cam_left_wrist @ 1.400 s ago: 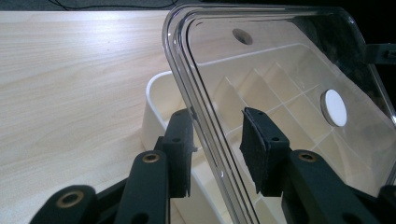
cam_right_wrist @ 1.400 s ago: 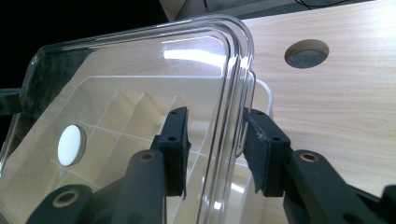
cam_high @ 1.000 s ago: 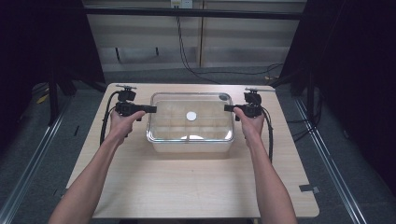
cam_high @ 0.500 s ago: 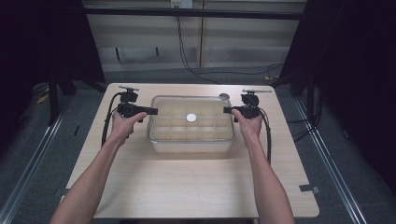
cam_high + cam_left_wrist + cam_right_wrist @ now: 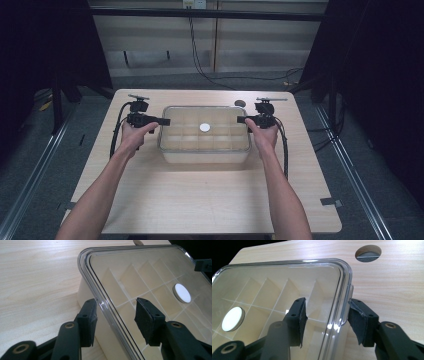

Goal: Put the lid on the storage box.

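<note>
A cream box [image 5: 205, 155] with several inner compartments stands mid-table under a clear lid [image 5: 220, 115] that has a white round disc [image 5: 204, 127] at its middle. My left gripper [image 5: 167, 121] is at the lid's left end and stands open. In the left gripper view its pads [image 5: 88, 320] straddle the lid's rim [image 5: 100, 302]. At the right end my right gripper [image 5: 239, 119] is open too. There the rim [image 5: 343, 297] runs between the jaws, close to the outer pad [image 5: 358, 320]. A hand holds each gripper.
A round cable hole [image 5: 239, 103] sits in the wooden table [image 5: 200, 200] just behind the box's right corner. A strip of grey tape [image 5: 331, 202] lies near the table's right front edge. Cables trail from both grippers along the box's sides.
Both grippers have crept inward over the ends of the lid and a little toward the person. The box stays where it was.
</note>
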`<action>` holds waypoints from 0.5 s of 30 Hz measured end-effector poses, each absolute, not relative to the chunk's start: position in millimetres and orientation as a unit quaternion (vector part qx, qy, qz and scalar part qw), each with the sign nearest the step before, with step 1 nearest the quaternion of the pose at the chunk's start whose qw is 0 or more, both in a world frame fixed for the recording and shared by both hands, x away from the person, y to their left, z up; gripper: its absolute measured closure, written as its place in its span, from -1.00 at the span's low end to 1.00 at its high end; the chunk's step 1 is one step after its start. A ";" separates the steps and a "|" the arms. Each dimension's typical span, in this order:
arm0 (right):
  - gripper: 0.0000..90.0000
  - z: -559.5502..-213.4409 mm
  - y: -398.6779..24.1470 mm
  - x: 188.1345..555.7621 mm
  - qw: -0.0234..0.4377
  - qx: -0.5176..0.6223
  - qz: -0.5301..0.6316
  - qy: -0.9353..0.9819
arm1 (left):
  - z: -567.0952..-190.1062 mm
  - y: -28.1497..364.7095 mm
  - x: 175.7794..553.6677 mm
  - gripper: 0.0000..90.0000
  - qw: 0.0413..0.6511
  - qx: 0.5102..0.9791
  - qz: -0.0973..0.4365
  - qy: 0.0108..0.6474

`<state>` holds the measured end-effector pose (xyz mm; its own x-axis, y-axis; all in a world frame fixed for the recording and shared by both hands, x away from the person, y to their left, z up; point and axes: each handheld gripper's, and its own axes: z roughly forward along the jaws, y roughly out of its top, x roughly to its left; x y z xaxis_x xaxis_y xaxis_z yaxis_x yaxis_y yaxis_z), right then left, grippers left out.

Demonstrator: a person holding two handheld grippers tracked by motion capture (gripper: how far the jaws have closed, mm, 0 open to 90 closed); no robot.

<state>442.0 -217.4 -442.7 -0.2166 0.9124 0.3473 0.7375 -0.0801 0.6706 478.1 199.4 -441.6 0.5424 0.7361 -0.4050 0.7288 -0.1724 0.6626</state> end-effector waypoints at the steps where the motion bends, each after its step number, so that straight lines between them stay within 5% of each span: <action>1: 0.07 -442.8 -217.3 442.1 0.110 0.616 0.401 0.669 | -440.6 198.6 477.3 0.15 0.427 0.767 0.010 0.479; 12: 0.16 -439.7 -215.3 437.9 0.138 0.607 0.385 0.681 | -435.1 199.2 471.4 0.29 0.416 0.783 0.028 0.462; 15: 0.23 -439.2 -218.5 436.6 0.141 0.606 0.391 0.678 | -435.2 198.5 468.0 0.18 0.412 0.786 0.024 0.460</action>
<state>436.6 -218.5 -439.2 -0.2260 0.9323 0.2824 0.7120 -0.0397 0.7010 468.0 198.5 -435.2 0.5756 0.7433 -0.3410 0.7036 -0.2376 0.6697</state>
